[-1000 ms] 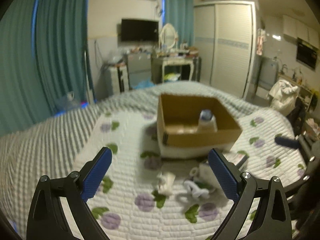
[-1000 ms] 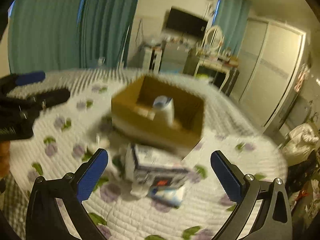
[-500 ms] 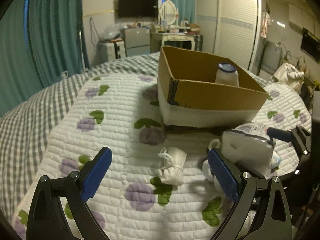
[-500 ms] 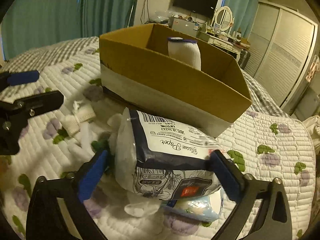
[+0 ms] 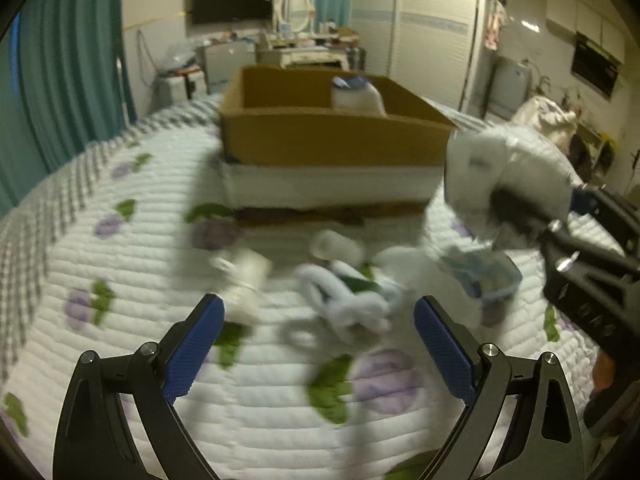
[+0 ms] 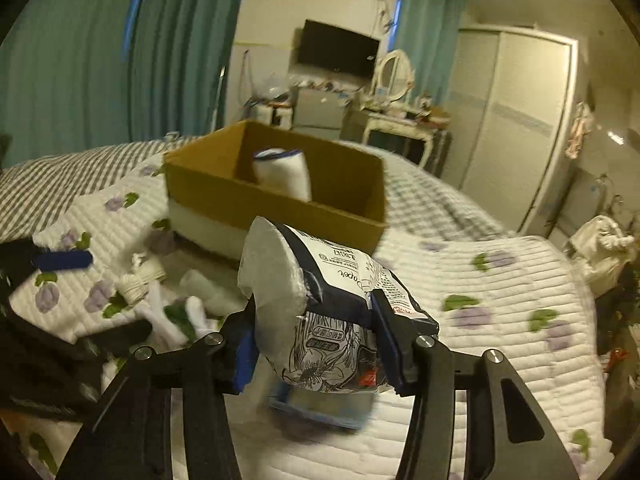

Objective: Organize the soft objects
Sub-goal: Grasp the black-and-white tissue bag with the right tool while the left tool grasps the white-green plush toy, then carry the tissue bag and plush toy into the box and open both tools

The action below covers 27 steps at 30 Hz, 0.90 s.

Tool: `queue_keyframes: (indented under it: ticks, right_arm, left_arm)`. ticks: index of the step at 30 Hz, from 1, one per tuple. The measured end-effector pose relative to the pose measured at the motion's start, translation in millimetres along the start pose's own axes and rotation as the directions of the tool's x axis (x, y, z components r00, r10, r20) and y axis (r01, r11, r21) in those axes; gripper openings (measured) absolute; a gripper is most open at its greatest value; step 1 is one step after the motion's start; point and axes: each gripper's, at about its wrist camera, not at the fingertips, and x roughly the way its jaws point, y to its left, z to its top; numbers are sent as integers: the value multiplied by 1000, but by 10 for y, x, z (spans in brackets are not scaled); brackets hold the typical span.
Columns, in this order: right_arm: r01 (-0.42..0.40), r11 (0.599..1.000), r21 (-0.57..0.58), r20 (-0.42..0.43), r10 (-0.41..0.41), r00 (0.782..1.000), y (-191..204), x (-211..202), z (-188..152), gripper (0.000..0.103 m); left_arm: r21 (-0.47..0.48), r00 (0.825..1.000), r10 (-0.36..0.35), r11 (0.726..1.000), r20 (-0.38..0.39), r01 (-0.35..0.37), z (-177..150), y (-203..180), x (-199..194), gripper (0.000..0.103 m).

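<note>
- Box (image 6: 276, 204) open on top; one white roll (image 6: 284, 174) stands inside, rest of interior free.
- Quilt (image 6: 500, 280) right of box bare.
- Socks (image 5: 344, 300) and small pack (image 5: 480, 276) clutter quilt before box.
- Left gripper (image 5: 320, 344) jaws wide over socks.
- Tissue pack (image 6: 320, 312) fills right gripper (image 6: 316, 348).

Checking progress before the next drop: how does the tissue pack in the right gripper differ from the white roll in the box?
The navy-and-white printed plastic tissue pack is lifted off the quilt, squeezed between the right gripper fingers; the plain white blue-topped roll stands upright inside the brown cardboard box, ungripped. The pack bears printed text and drawings; the roll is unprinted. Both look soft.
</note>
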Motion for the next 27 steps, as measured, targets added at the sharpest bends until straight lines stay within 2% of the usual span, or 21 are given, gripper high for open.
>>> queue_keyframes:
  ticks: [2, 5, 6, 7, 8, 12, 16, 21, 27]
  right_arm:
    - [20, 1000, 7, 3, -20, 1000, -57, -28, -12, 50]
    - [18, 999, 33, -12, -18, 1000, -124, 2, -28, 50]
    - [19, 999, 39, -15, -19, 1000, -141, 14, -32, 50]
    - [20, 999, 43, -18, -19, 1000, -150, 27, -34, 50]
    - [19, 999, 44, -17, -19, 1000, -160, 29, -38, 50]
    - [21, 999, 30, -24, -20, 1000, -138, 44, -58, 50]
    - [22, 999, 28, -20, -21, 1000, -125, 7, -68, 50]
    - [-4, 998, 67, 3, 4, 1000, -141, -168, 6, 50]
    - [-32, 996, 81, 77, 25, 997, -129, -594, 331, 50]
  left_arm:
    - [-14, 999, -36, 999, -23, 36, -3, -61, 110, 87]
    - [-25, 997, -46, 999, -53, 45, 22, -104, 282, 74]
    - [-32, 997, -42, 999, -64, 40, 27, -97, 346, 63]
    - [-37, 997, -28, 999, -69, 26, 24, -94, 376, 48]
    - [-37, 997, -11, 999, -81, 8, 20, -89, 417, 44]
    - [-29, 997, -23, 999, -76, 21, -10, -62, 391, 41]
    - [-24, 998, -28, 999, -56, 27, 5, 16, 168, 41]
    - [-14, 1000, -29, 999, 5, 29, 153, 94, -271, 41]
    - [-1, 993, -29, 1000, 110, 30, 466, 104, -794, 41]
